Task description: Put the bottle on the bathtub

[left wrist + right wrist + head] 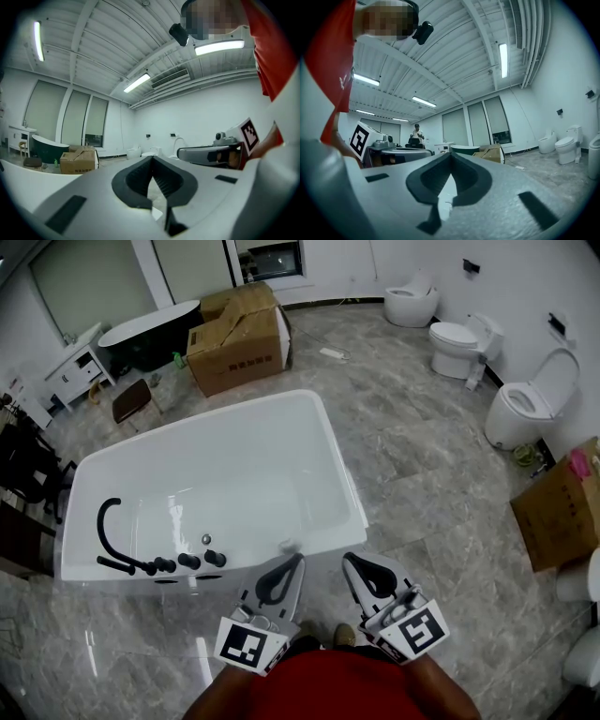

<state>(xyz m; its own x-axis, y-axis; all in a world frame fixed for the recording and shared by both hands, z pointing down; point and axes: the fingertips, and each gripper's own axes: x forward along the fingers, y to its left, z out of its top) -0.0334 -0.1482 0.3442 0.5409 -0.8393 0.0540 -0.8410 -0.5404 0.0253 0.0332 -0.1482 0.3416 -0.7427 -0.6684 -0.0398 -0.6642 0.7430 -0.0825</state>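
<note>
The left gripper (293, 565) and right gripper (353, 565) each have jaws pressed together, empty, just before the white rectangular bathtub (330, 456). A small pale bottle-like thing (289, 545) sits on its near rim. Beyond are three white toilets (464, 337) and two brown cardboard boxes (239, 338).

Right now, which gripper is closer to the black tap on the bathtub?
Left. The left gripper hangs right of the black tap, at the bathtub's near rim; the right gripper is farther right, over the floor.

Red shirt (328, 688), grey left gripper (296, 561), right gripper (349, 561), black-padded jaws, marker cubes (251, 643)
</note>
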